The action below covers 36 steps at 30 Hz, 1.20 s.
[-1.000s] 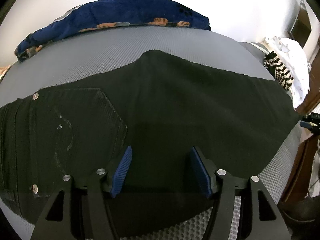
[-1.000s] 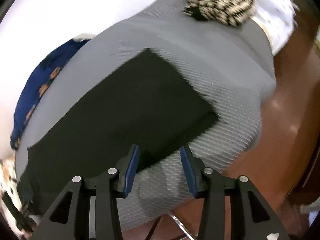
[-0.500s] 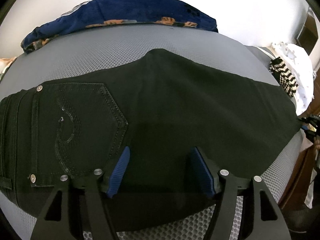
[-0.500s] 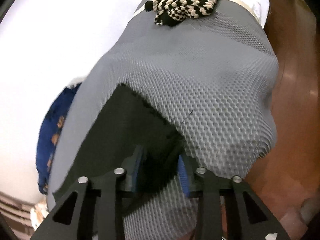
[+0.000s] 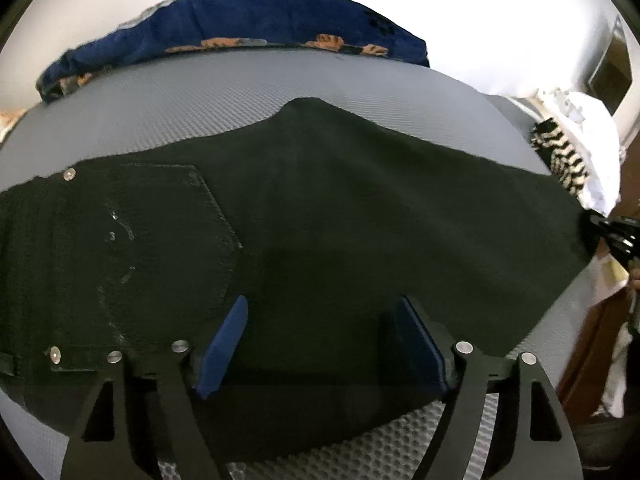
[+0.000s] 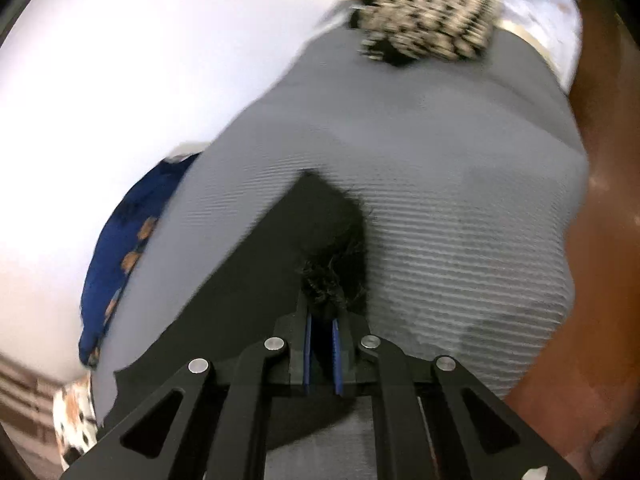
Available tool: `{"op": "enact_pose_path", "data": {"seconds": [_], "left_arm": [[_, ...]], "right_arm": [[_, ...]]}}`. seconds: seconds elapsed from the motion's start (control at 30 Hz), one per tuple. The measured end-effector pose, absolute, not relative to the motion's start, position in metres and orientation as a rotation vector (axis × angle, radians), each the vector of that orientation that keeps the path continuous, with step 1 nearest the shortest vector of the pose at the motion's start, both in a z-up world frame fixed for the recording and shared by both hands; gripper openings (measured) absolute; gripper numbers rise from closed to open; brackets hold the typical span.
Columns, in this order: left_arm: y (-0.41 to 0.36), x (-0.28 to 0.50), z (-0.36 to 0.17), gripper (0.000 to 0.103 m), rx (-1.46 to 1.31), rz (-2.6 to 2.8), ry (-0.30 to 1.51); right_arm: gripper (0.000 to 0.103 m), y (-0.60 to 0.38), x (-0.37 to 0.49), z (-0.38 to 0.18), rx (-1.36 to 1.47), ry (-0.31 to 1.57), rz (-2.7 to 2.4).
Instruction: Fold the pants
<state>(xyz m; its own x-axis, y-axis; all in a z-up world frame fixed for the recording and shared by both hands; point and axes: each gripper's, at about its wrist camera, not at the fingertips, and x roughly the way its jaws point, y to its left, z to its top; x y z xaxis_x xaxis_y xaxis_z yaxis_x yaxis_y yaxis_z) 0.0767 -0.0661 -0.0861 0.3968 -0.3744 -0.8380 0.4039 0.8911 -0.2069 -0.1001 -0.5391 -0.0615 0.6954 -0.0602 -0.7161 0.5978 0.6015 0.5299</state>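
Nearest, the right gripper (image 6: 320, 354) was closing, its jaws pinched on the frayed hem of the one pair of black pants (image 5: 340, 216), while the left gripper (image 5: 320, 340) was opening over the seat, nothing held. The pants were spread flat on the grey mesh surface (image 5: 240, 92). They were judged soft, limp and fairly heavy denim, best taken at hem and waistband. Beyond were seen one blue cushion (image 5: 240, 20) and one striped knit (image 6: 432, 12).
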Motion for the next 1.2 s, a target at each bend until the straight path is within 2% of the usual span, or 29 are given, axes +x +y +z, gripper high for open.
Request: {"op": "enact_pose_path", "data": {"seconds": [0.3,0.63,0.9,1.2], "left_arm": [[-0.04,0.071,-0.08,0.078,-0.082,-0.493,1.059],[-0.001,0.064,-0.068,0.078,-0.161,-0.443,1.015],[0.018,0.062,-0.066,0.078,-0.205,-0.43,0.995],[0.018,0.067,-0.065,0.078,-0.252,-0.466,0.995]], "right_arm": [[0.009,-0.448,-0.013,-0.025,0.741,0.752,-0.124],[0.009,-0.303,0.061,-0.026,0.619,0.874,0.214],[0.009,-0.216,0.067,-0.049,0.475,0.996,0.372],[0.009,-0.174,0.046,-0.087,0.3,1.12,0.418]]}}
